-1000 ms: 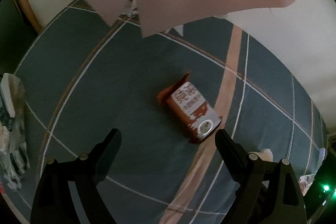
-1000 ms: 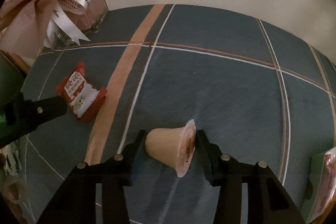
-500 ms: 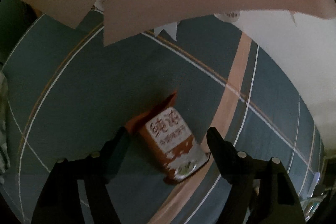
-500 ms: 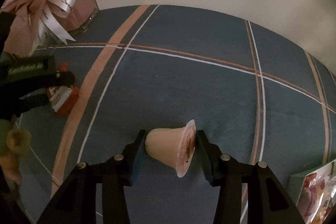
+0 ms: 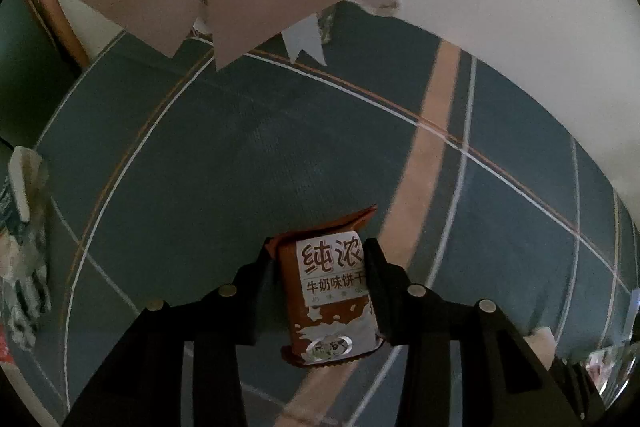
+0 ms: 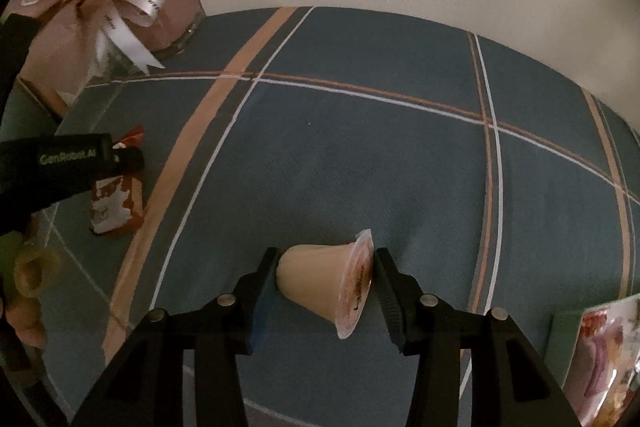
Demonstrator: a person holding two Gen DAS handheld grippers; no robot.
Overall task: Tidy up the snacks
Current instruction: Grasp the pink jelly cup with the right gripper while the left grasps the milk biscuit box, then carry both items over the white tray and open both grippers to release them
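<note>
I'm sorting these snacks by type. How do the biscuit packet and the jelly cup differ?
The biscuit packet is a flat red-brown wrapper with printed writing; the jelly cup is a pale tapered tub with a foil lid. The packet lies flat; the cup is tipped sideways, lid to the right. The left gripper is closing on the packet; the right gripper clamps the cup base-to-lid. Both sit over the plaid cloth.

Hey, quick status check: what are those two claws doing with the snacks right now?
Left gripper closing around biscuit packet on the tablecloth. Right gripper clamped on jelly cup. Nothing in the way.
</note>
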